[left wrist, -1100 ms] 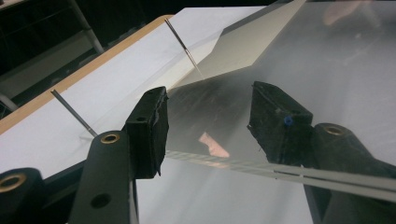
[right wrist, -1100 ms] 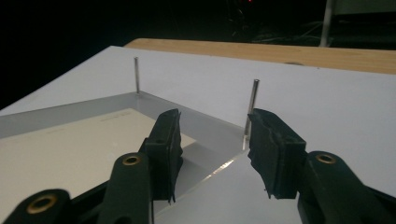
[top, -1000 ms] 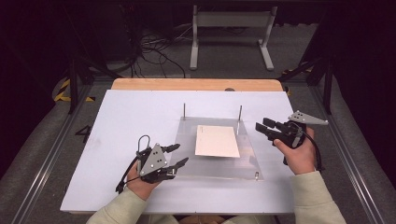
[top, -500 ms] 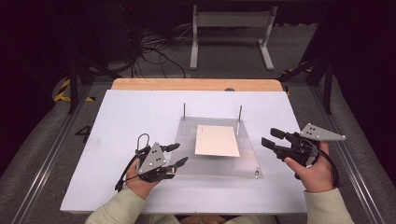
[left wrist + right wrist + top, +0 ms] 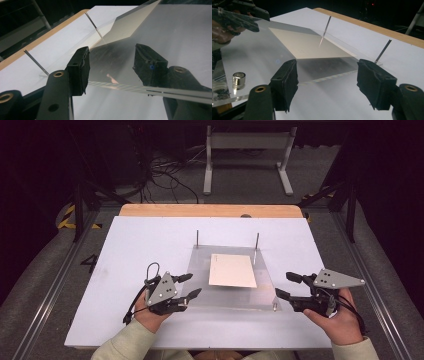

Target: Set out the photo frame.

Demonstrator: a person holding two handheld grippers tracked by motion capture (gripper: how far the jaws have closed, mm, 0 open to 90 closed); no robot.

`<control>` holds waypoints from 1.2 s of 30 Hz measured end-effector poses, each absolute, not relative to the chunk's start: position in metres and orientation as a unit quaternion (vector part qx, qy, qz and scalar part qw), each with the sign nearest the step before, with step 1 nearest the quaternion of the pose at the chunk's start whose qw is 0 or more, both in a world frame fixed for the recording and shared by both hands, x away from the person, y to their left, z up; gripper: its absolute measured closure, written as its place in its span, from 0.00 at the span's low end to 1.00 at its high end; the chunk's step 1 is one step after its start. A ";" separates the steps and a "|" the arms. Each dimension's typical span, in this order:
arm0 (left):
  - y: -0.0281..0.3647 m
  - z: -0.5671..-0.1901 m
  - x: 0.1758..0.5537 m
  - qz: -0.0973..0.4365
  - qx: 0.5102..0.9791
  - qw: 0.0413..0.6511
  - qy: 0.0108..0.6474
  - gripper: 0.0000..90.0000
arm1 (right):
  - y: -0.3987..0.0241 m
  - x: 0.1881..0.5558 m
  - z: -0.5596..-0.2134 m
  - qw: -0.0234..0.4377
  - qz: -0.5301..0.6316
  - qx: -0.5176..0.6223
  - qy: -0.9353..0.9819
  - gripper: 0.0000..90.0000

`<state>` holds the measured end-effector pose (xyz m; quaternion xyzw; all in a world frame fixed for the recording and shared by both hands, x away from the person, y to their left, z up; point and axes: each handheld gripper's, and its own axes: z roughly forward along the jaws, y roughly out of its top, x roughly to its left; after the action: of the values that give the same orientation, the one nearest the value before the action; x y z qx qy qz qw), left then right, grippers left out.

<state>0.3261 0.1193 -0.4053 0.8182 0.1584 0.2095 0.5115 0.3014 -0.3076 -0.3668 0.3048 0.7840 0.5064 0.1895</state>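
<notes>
A clear acrylic plate (image 5: 227,296) lies flat on the white table, with a cream paper sheet (image 5: 232,270) on its middle. Two thin metal pins (image 5: 197,238) (image 5: 257,242) stand at its back corners. A small metal cylinder (image 5: 274,306) sits on its front right corner. My left gripper (image 5: 193,285) is open at the plate's left front edge, with the edge running between its jaws (image 5: 111,57). My right gripper (image 5: 284,285) hovers just off the plate's right edge. Its jaws have just been opening and nothing is between them (image 5: 328,67).
The white table (image 5: 140,245) has a wooden strip (image 5: 210,210) along its far side. Beyond it the dark floor holds cables and a white stand (image 5: 247,150). Metal rails run along both sides of the table.
My right gripper has drawn back from the plate's right back corner, toward the person and to the right, and its jaws stand wider. The left gripper, the plate and the paper have not moved.
</notes>
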 end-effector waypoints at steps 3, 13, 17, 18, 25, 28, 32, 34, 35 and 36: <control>0.119 -0.405 0.326 0.211 0.819 0.510 0.156 0.51 | -0.309 0.301 -0.368 0.189 0.506 0.305 0.784 0.36; 0.120 -0.404 0.326 0.208 0.817 0.514 0.159 0.51 | -0.312 0.299 -0.387 0.189 0.477 0.315 0.799 0.30; 0.120 -0.405 0.326 0.208 0.817 0.514 0.159 0.51 | -0.308 0.300 -0.393 0.184 0.464 0.308 0.810 0.25; 0.120 -0.405 0.326 0.207 0.817 0.514 0.159 0.51 | -0.307 0.301 -0.395 0.185 0.458 0.304 0.815 0.24; 0.120 -0.405 0.326 0.207 0.817 0.514 0.158 0.51 | -0.296 0.304 -0.401 0.190 0.471 0.254 0.823 0.16; 0.120 -0.405 0.326 0.206 0.817 0.515 0.159 0.51 | -0.291 0.304 -0.402 0.197 0.482 0.234 0.821 0.15; 0.120 -0.405 0.326 0.205 0.817 0.516 0.159 0.50 | -0.286 0.302 -0.399 0.213 0.506 0.209 0.810 0.16; 0.120 -0.405 0.326 0.204 0.816 0.516 0.160 0.50 | -0.283 0.301 -0.397 0.218 0.519 0.194 0.804 0.16; 0.119 -0.405 0.326 0.204 0.816 0.516 0.160 0.50 | -0.282 0.301 -0.396 0.222 0.524 0.186 0.801 0.17; 0.119 -0.405 0.326 0.204 0.816 0.516 0.160 0.50 | -0.282 0.301 -0.396 0.222 0.524 0.186 0.801 0.17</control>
<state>0.3256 0.1195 -0.4047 0.8163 0.1601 0.2038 0.5163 0.3009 -0.2818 -0.3957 0.1857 0.8012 0.5237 0.2222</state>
